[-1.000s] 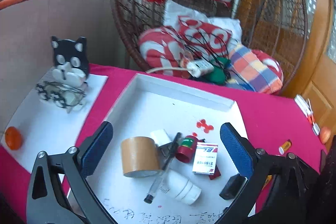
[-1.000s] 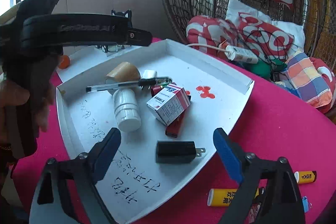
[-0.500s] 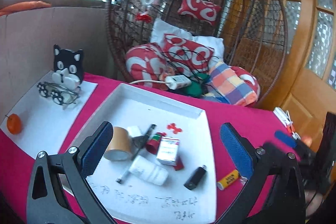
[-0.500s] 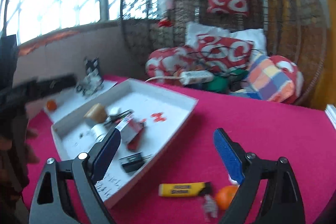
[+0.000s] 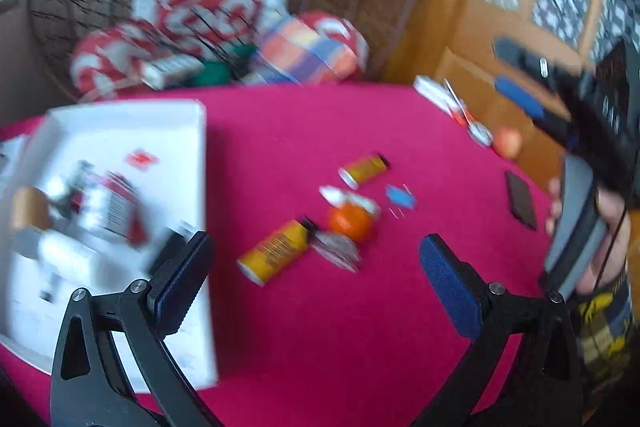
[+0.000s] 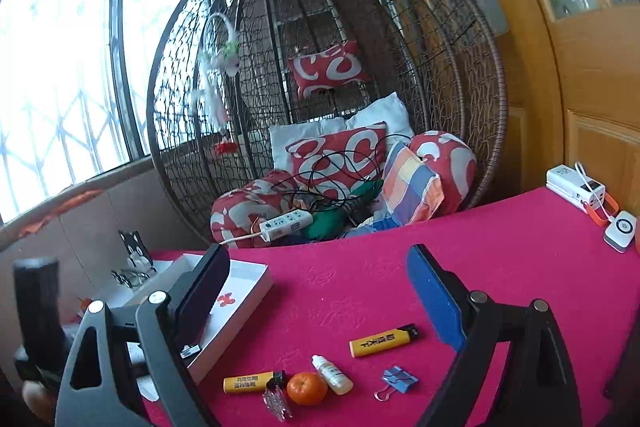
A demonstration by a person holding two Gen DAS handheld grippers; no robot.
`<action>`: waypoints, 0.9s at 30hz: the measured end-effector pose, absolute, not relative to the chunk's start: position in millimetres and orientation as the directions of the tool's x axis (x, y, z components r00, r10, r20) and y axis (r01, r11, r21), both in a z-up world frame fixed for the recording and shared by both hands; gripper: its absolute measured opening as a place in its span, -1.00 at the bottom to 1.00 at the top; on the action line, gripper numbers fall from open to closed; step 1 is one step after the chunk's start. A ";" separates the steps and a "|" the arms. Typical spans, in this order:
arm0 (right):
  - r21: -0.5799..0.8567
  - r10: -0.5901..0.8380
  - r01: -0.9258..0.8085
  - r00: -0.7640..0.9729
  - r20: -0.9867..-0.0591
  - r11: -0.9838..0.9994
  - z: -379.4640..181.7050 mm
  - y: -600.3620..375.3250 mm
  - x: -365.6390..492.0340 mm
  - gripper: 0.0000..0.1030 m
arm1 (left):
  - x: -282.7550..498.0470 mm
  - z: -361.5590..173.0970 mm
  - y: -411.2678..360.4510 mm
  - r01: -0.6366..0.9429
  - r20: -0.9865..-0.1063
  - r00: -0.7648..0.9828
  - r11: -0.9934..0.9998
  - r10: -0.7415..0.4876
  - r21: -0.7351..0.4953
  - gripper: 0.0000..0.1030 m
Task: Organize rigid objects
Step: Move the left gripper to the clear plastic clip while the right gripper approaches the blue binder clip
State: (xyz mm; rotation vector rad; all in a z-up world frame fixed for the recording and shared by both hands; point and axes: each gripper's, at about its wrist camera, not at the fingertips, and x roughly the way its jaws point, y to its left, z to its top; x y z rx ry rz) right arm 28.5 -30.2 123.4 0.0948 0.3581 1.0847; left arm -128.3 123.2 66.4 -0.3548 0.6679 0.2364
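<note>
My left hand-held gripper (image 5: 316, 275) and right hand-held gripper (image 6: 316, 291) both gape wide, holding nothing — lighters (image 6: 383, 340), an orange (image 6: 307, 388) and a dropper bottle (image 6: 332, 374) lie on the red tabletop (image 6: 500, 247) beside the white tray (image 6: 240, 307).

Open cloth: bare red tablecloth (image 6: 500, 247) beyond the clutter.
Obstacles: white tray (image 6: 240, 303) at left; lighters (image 6: 383, 340), orange (image 6: 307, 388), dropper bottle (image 6: 332, 375), binder clip (image 6: 398, 379) clustered near the front.
</note>
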 end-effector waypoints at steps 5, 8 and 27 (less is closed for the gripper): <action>0.255 0.852 -0.819 0.453 -0.263 0.515 111.0 -54.4 46.4 0.76 | -88.5 39.7 95.9 -0.243 -0.725 0.688 0.945 0.009 -0.220 0.99; 0.289 0.832 -0.786 0.473 -0.290 0.547 101.1 -70.1 60.8 0.76 | -74.5 25.7 98.0 -0.236 -0.752 0.658 0.934 -0.050 -0.268 0.99; 0.363 0.814 -0.733 0.470 -0.341 0.575 83.3 -80.9 89.1 0.76 | -38.2 3.8 117.0 -0.189 -0.804 0.594 0.977 0.035 -0.098 0.41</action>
